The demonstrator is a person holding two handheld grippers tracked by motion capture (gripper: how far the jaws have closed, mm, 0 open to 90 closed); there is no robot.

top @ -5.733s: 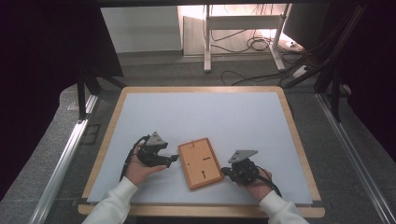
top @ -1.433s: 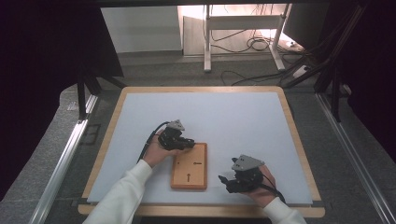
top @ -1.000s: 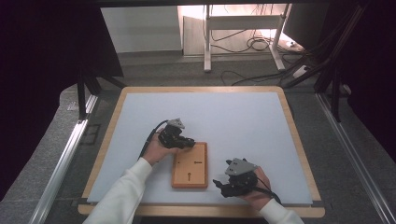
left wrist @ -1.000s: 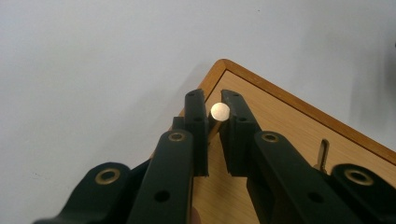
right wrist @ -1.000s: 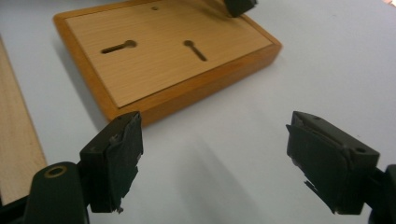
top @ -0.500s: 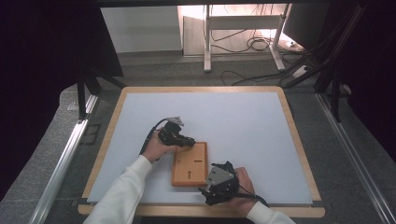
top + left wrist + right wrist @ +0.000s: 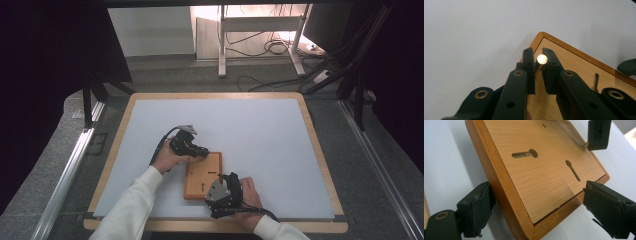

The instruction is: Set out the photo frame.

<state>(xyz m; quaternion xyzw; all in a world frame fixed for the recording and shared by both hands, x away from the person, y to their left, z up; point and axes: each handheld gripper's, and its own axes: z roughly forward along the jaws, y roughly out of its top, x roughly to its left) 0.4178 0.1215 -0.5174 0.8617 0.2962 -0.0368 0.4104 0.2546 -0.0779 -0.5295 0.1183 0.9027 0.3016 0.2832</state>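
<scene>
1. High view: the wooden board [image 7: 202, 176] lies flat on the worktop [image 7: 260, 135], between the two hands. The left tongs [image 7: 204, 152] sit at the board's far corner; the right tongs [image 7: 223, 182] come in at its near right corner, jaws reaching round the edge.

2. Left gripper view: the left tongs [image 7: 538, 65] are nearly closed, pinching a small brass peg [image 7: 541, 60] that stands at the corner of the board [image 7: 579, 75]. A second peg-like pin [image 7: 595, 80] rises just to the right of these jaws. To do this well, I judge the peg should be kept straight in line with its hole and not twisted sideways, as the pads grip only its top.

3. Right gripper view: the right tongs [image 7: 539, 207] stand wide apart with the near end of the board [image 7: 541, 172] between the jaws; they have just been opening. The left pad [image 7: 477, 208] appears to touch the board's side, while the right pad [image 7: 609, 208] seems a little clear of the corner, so there is no firm clamp. Two keyhole slots [image 7: 525, 154] lie ahead of the jaws. Best, I think, to square the jaws across the edges and close evenly, steadying the board while the other hand works the peg.
</scene>
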